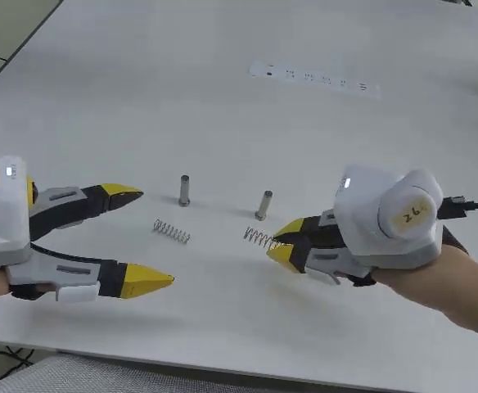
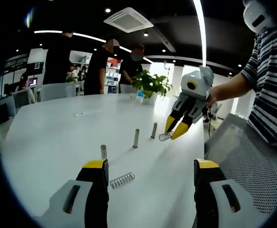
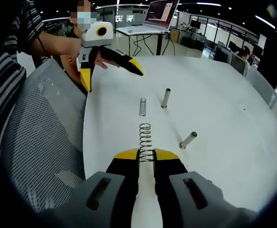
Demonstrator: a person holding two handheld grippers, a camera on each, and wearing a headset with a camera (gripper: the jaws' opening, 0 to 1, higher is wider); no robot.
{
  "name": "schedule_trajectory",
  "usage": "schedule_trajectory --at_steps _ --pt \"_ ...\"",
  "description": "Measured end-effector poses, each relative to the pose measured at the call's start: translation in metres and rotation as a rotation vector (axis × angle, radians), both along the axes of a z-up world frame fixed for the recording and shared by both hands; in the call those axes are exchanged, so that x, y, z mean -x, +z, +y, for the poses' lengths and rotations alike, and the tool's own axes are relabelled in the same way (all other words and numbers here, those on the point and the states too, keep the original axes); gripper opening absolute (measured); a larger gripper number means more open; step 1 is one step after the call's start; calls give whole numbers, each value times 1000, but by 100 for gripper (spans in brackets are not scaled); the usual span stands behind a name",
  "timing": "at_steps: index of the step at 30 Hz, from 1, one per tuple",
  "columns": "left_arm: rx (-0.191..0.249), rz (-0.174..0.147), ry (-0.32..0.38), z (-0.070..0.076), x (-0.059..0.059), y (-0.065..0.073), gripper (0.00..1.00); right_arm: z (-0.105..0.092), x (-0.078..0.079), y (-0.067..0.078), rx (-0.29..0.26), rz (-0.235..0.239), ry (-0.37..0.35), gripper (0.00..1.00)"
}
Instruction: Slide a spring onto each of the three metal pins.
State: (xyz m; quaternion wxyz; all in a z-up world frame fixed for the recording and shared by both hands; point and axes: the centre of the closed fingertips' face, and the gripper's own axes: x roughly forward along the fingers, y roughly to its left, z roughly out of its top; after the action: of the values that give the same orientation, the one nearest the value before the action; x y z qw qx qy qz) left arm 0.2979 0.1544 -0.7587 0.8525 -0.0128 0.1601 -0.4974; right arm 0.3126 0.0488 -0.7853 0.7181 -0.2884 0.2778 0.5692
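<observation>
The right gripper (image 3: 146, 154) is pinching one end of a spring (image 3: 145, 137) at the lower centre of its view, apparently lifting it. The left gripper (image 2: 151, 166) is hovering with its claw wide open near a second loose spring (image 1: 171, 232). Next, the held coil likely needs lining up over the upright pin (image 1: 263, 205) just above it.

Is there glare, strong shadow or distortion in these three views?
Head view: soft even light, faint shadows on the white table, no glare. Left gripper view: fisheye bending, bright ceiling light strip. Right gripper view: table edge curves, thin coiled metal spring sharp.
</observation>
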Motion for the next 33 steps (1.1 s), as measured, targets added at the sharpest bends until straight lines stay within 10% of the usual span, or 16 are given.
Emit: schedule_trajectory --at_steps 13,33 --pt "-34 -3 -156 -39 0 1 58 -5 11 2 64 -99 171 13" --pt "-29 -18 -320 -92 -2 -3 30 -2 11 11 10 -108 186 13"
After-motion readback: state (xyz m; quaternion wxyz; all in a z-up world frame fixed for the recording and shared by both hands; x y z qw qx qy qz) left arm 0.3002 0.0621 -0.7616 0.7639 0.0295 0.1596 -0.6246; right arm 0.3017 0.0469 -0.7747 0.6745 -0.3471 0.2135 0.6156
